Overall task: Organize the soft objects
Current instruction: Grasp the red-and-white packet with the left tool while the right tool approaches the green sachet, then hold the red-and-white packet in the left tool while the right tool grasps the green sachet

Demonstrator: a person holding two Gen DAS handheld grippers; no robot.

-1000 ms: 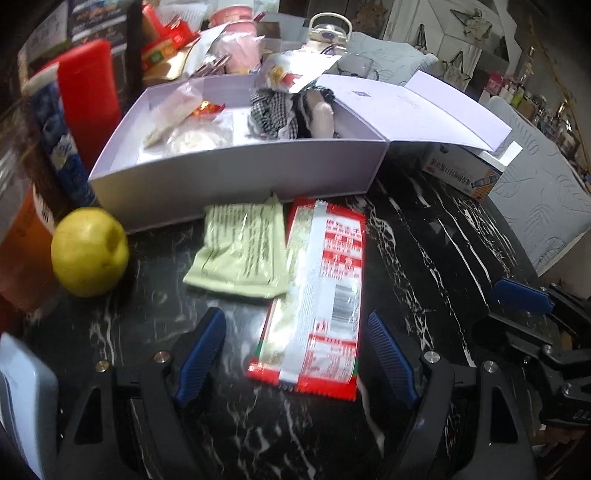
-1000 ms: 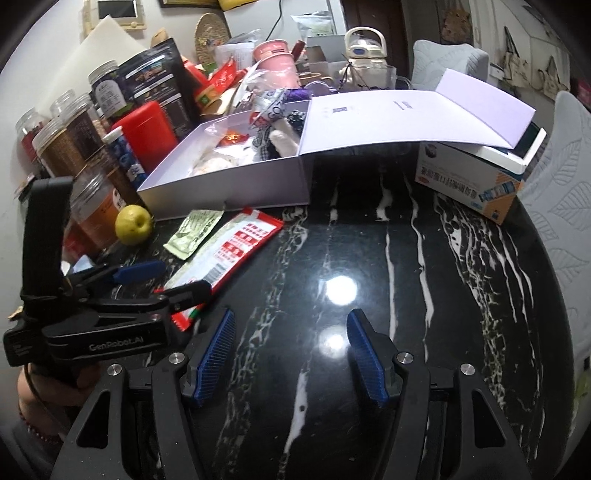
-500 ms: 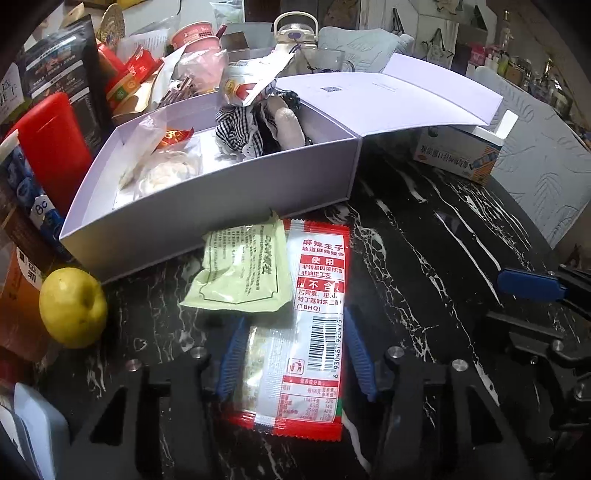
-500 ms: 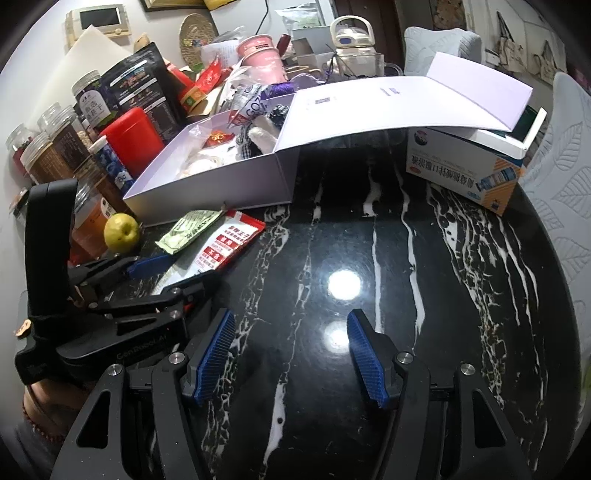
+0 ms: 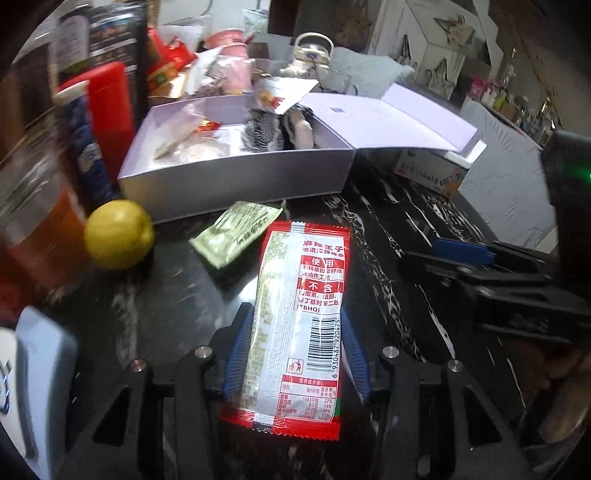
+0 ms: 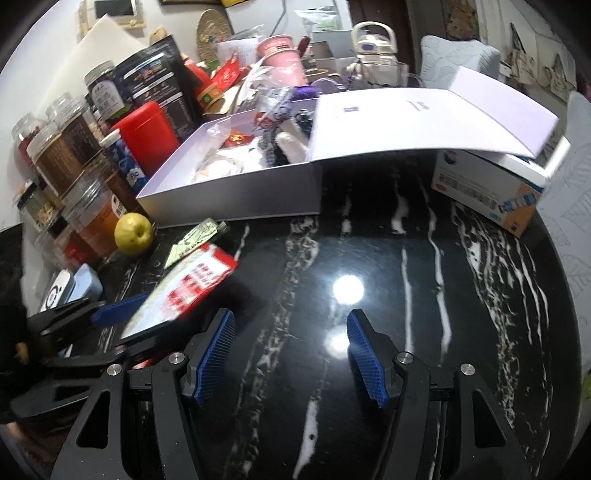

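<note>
Between the left gripper's (image 5: 295,350) closed jaws sits the red snack packet (image 5: 301,325)

1. Black marble tabletop (image 6: 406,295) with white veins; lamp glare (image 6: 348,288) near centre.
2. White wall (image 6: 44,48) at 10 o'clock, framed panel (image 6: 112,8) at 11.
3. Grey quilted cushion (image 6: 460,55) at 1 o'clock.
4. White cabinet (image 5: 436,48) at 1 o'clock in left view.
</note>
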